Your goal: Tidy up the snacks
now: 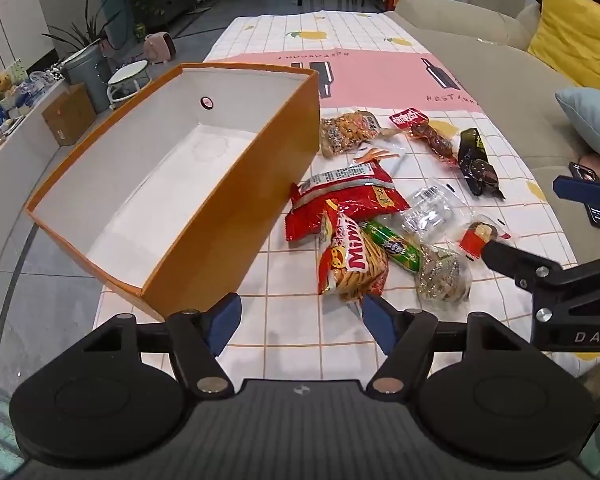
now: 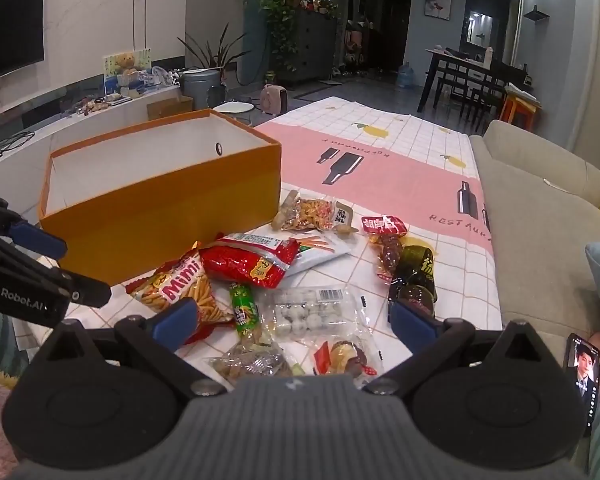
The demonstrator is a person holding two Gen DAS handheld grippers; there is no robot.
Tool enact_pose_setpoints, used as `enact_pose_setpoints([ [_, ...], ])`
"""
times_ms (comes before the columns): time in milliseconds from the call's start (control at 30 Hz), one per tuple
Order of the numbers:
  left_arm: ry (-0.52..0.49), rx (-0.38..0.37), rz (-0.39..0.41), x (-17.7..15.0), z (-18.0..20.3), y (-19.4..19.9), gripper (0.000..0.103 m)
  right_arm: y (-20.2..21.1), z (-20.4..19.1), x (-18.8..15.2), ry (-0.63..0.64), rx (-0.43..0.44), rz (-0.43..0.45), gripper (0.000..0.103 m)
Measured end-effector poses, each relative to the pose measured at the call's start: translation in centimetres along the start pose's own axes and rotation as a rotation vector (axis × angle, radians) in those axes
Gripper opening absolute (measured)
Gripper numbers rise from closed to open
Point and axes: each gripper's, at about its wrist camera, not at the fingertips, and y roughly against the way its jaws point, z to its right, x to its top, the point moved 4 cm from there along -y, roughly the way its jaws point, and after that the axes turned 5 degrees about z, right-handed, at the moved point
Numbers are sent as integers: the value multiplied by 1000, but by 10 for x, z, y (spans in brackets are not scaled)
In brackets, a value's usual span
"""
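Observation:
An open orange box [image 1: 227,216] [image 2: 159,216] with a bare white inside stands on the left of the table. Right of it lies a loose pile of snacks: a Mimi stick packet [image 1: 352,260] [image 2: 179,288], a red bag [image 1: 344,196] [image 2: 251,260], a green packet [image 1: 392,246], a clear bag of white balls [image 2: 312,312] and a dark packet [image 1: 476,164]. My left gripper [image 1: 302,320] [image 2: 65,266] hangs open near the table's front, holding nothing. My right gripper [image 2: 293,320] [image 1: 540,220] is wide open above the bag of white balls, not touching it.
A checked and pink tablecloth [image 1: 380,68] covers the table. A beige sofa [image 2: 540,220] with a yellow cushion [image 1: 572,36] runs along the right edge. A hand holds a lit phone [image 2: 582,376] there. The floor drops away left of the box.

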Motion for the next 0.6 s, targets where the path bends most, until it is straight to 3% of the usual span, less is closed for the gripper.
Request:
enact_pose_setpoints([
  [600,22,19,11,-5,-7,5,82,-6,-18,0,64,25,1,99],
])
